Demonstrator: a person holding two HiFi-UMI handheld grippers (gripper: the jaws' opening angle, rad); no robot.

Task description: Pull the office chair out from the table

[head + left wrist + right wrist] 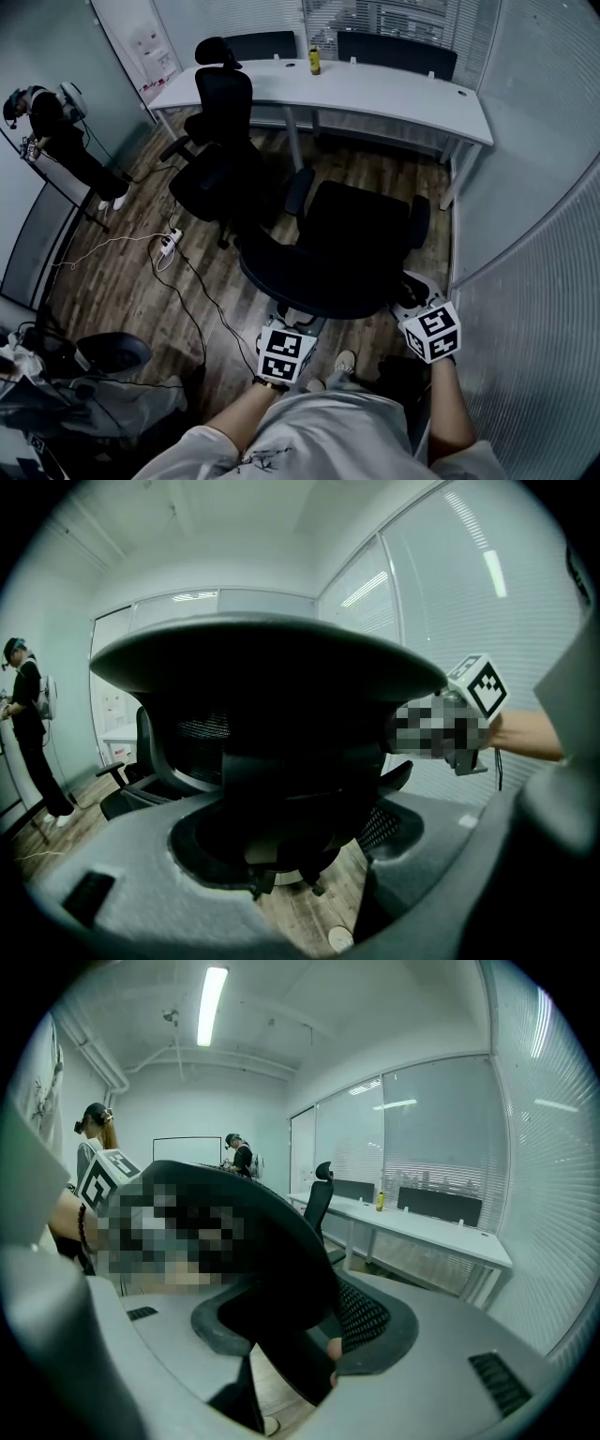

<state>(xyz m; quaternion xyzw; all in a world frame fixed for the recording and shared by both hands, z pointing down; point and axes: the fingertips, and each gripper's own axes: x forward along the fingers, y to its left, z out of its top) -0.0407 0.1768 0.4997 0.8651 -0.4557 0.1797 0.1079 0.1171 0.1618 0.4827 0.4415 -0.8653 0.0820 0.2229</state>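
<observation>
— Holding anything in the tongs?
— Yes: my left tongs (286, 330) and right tongs (419, 305) clamp the back rim of the office chair (352, 244), mid-frame, apart from the worktop (375, 94) above.

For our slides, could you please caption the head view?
Left gripper and right gripper hold the office chair by its backrest, clear of the white table.

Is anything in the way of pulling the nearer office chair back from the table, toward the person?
Only the person's own foot is close behind the office chair. The power strip and cables lie off to the left, and the second chair is ahead, not behind it.
</observation>
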